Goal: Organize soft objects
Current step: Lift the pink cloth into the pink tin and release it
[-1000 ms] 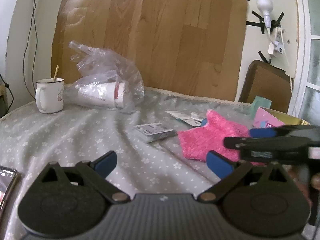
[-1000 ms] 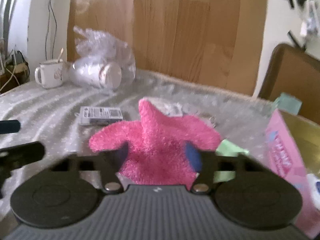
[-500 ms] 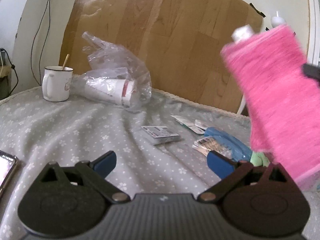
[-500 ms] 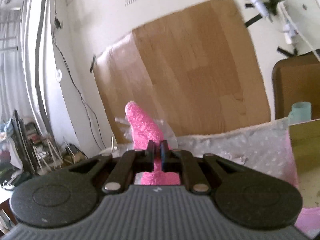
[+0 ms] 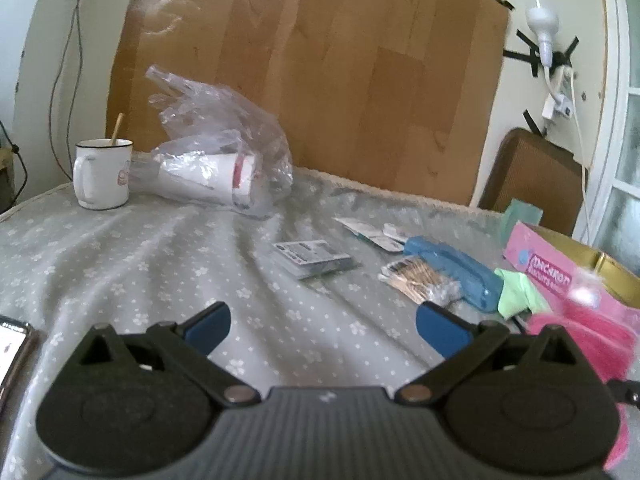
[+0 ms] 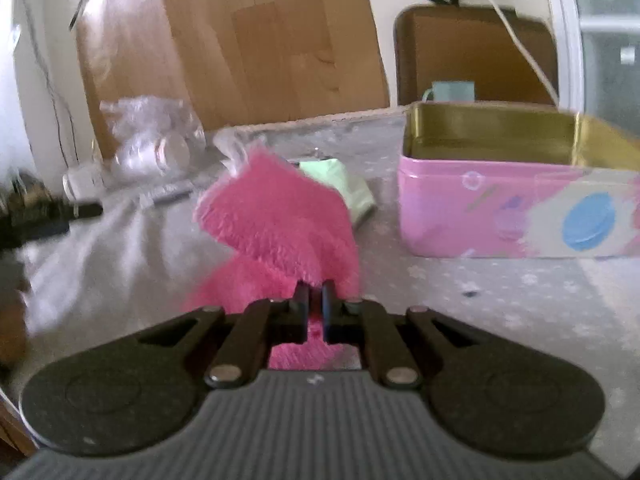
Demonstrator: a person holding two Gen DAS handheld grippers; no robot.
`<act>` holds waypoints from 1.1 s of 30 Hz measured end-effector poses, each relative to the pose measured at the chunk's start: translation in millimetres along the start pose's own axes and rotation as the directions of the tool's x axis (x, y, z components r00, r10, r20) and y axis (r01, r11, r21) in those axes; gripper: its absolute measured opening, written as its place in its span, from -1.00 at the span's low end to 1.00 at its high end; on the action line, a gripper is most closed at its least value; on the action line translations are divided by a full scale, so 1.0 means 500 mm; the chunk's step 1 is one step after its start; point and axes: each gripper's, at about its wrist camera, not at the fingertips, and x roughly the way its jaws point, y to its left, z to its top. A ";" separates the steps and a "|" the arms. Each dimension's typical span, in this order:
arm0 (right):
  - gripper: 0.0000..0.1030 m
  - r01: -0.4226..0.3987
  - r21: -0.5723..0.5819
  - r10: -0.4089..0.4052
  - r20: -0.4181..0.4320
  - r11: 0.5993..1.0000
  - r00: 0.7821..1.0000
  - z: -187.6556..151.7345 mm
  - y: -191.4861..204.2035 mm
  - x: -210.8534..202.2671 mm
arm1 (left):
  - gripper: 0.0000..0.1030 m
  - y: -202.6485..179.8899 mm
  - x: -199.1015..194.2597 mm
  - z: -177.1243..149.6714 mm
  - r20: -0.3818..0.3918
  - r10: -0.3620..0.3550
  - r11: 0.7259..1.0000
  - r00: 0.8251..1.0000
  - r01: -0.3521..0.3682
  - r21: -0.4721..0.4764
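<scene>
Gripping the fuzzy pink cloth (image 6: 276, 224) – right tongs (image 6: 315, 292) pinched shut on its edge so it hangs free for carrying | open pink tin (image 6: 488, 208) just right of them, likely its destination | left tongs (image 5: 320, 326) spread wide, empty – waiting over the tabletop (image 5: 140, 260).

Cloth (image 6: 276, 220) lies left of tin (image 6: 480, 208) (on the table (image 6: 500, 300)).

Pink fluffy cloth (image 6: 276, 216), pink tin (image 6: 500, 208), grey flower-dotted tablecloth (image 5: 160, 264).
</scene>
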 end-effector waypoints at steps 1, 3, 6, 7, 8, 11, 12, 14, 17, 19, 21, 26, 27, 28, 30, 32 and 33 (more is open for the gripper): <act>-0.81 0.000 -0.039 0.000 0.010 0.999 1.000 -0.001 0.010 -0.011 | 0.99 -0.002 0.002 0.000 -0.008 -0.002 1.000 1.000 0.002 0.006; -0.76 -0.015 -0.120 0.016 0.014 0.993 1.000 -0.008 0.029 -0.024 | 0.99 -0.004 0.008 0.001 -0.026 -0.011 1.000 1.000 0.011 0.014; -0.69 -0.073 -0.159 0.070 -0.025 0.985 0.997 -0.012 0.047 -0.019 | 0.99 -0.012 0.018 0.004 -0.060 -0.031 0.999 0.998 0.033 0.026; -0.56 -0.080 -0.160 0.077 -0.026 0.984 0.997 -0.012 0.046 -0.022 | 0.99 -0.017 0.020 0.005 -0.069 -0.037 0.999 0.997 0.039 0.027; -0.37 -0.088 -0.161 0.086 -0.024 0.983 0.996 -0.011 0.047 -0.024 | 0.99 -0.024 0.019 0.005 -0.078 -0.050 0.998 0.996 0.052 0.023; 0.04 -0.110 -0.140 0.111 0.000 0.984 0.994 -0.005 0.027 -0.035 | 0.99 -0.055 0.009 0.008 -0.104 -0.162 0.987 0.981 0.161 -0.024; 0.08 -0.106 -0.138 0.109 0.014 0.985 0.994 -0.001 0.025 -0.041 | 0.99 -0.071 0.003 0.010 -0.107 -0.191 0.982 0.976 0.190 -0.020; 0.31 -0.090 -0.143 0.096 0.038 0.986 0.995 0.003 0.017 -0.047 | 0.99 -0.106 -0.007 0.015 -0.118 -0.239 0.971 0.964 0.240 0.000; 0.58 -0.065 -0.130 0.071 0.040 0.989 0.997 -0.006 0.000 -0.044 | 0.99 -0.159 -0.007 0.023 -0.174 -0.320 0.945 0.931 0.326 0.007; 0.58 -0.071 -0.107 0.072 0.005 0.992 0.997 -0.009 -0.007 -0.028 | 0.99 -0.197 0.008 0.020 -0.234 -0.360 0.929 0.903 0.370 -0.003; 0.58 -0.099 -0.092 0.096 -0.032 0.991 0.995 -0.012 -0.007 -0.011 | 0.96 -0.230 0.026 0.013 -0.281 -0.396 0.913 0.874 0.408 -0.019; -0.60 -0.118 -0.190 0.116 -0.019 0.975 0.993 -0.033 0.042 0.006 | -0.21 -0.301 0.069 -0.018 -0.374 -0.406 0.900 0.833 0.435 -0.010; -0.64 -0.102 -0.219 0.104 -0.004 0.970 0.995 -0.034 0.049 0.004 | -0.28 -0.311 0.082 -0.033 -0.415 -0.399 0.900 0.818 0.436 -0.005; -0.67 -0.102 -0.231 0.108 0.014 0.968 0.994 -0.035 0.050 0.000 | -0.47 -0.314 0.094 -0.048 -0.450 -0.399 0.899 0.799 0.437 -0.021; -0.68 -0.099 -0.219 0.118 0.074 0.971 0.990 -0.032 0.042 -0.016 | -0.58 -0.308 0.085 -0.054 -0.418 -0.413 0.898 0.809 0.439 -0.039; -0.69 -0.055 -0.250 0.103 0.184 0.967 0.977 -0.022 0.043 -0.045 | -0.58 -0.309 0.066 -0.034 -0.394 -0.464 0.875 0.793 0.480 -0.063; -0.68 -0.023 -0.266 0.091 0.247 0.964 0.965 -0.015 0.043 -0.060 | -0.58 -0.316 0.051 -0.018 -0.372 -0.487 0.861 0.790 0.505 -0.056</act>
